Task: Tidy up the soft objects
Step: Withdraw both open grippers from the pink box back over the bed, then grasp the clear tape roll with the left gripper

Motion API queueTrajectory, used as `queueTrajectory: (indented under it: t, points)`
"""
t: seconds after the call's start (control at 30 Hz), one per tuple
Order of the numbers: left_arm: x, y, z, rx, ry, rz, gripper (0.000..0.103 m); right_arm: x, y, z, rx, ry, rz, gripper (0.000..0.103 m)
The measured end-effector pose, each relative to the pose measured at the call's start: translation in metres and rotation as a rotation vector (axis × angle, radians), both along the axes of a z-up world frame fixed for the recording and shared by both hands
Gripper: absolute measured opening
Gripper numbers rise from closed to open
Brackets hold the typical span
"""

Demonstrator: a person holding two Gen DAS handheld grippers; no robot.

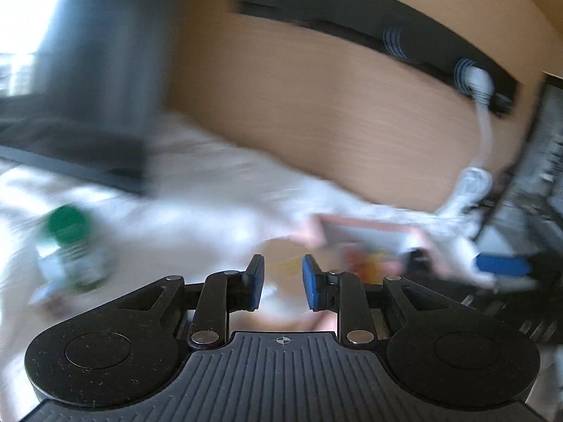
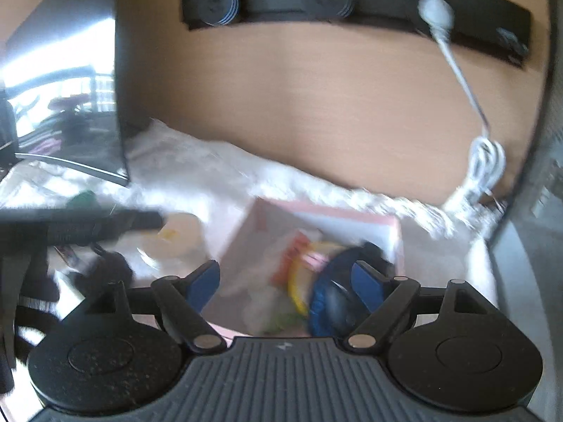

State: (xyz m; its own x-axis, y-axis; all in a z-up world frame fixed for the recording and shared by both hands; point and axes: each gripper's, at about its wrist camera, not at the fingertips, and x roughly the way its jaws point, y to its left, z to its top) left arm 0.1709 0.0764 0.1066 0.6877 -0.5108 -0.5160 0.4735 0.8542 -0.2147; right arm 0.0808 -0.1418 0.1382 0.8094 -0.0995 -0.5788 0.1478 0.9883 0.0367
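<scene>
A pink box (image 2: 316, 209) sits on a white cloth and holds several soft toys. Among them are a blue one (image 2: 327, 302), a yellow one (image 2: 293, 290) and an orange one (image 2: 293, 249). My right gripper (image 2: 286, 285) hangs over the box with its jaws wide apart and nothing between the pads. My left gripper (image 1: 283, 283) is to the left of the box (image 1: 366, 223), its blue pads a narrow gap apart with nothing gripped. A blurred beige round thing (image 1: 278, 253) lies just beyond them. The whole left view is smeared.
A green-capped bottle (image 1: 67, 225) lies on the white cloth (image 1: 197, 190) at the left. A dark screen (image 2: 70, 70) stands at the back left. A wooden wall (image 2: 316, 105) carries a black socket strip (image 2: 352, 3) with a white plug and coiled cable (image 2: 485, 161).
</scene>
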Motion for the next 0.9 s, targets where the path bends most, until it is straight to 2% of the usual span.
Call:
queueTrajectory:
  t: [0.1,0.23,0.4,0.5,0.53,0.57,0.67,0.77,0.9]
  points:
    - [-0.006,0.046,-0.014,0.007,0.027,0.12,0.026,0.014,0.033,0.005,0.007,-0.004,0.047,0.083]
    - [-0.014,0.095,-0.035,0.03,0.078,0.22,0.026,0.042,0.078,0.016,0.039,0.018,0.112,0.083]
    - [-0.026,0.155,-0.041,0.05,0.096,0.341,0.026,0.079,0.123,0.04,0.088,0.024,0.175,0.083]
    - [-0.034,0.191,-0.037,0.046,0.084,0.421,0.026,0.092,0.138,0.059,0.088,-0.008,0.205,0.089]
    - [-0.035,0.203,-0.036,0.038,0.086,0.441,0.026,0.093,0.141,0.063,0.083,-0.025,0.215,0.094]
    - [-0.036,0.212,-0.035,0.024,0.091,0.45,0.026,0.094,0.144,0.067,0.071,-0.045,0.223,0.099]
    - [-0.033,0.23,-0.038,-0.04,0.131,0.444,0.026,0.094,0.149,0.065,0.013,-0.074,0.264,0.101]
    - [-0.023,0.23,-0.042,-0.117,0.164,0.396,0.026,0.102,0.15,0.052,-0.016,-0.025,0.305,0.101]
    - [0.011,0.212,-0.048,-0.285,0.239,0.333,0.026,0.1,0.144,0.034,-0.017,0.027,0.325,0.101]
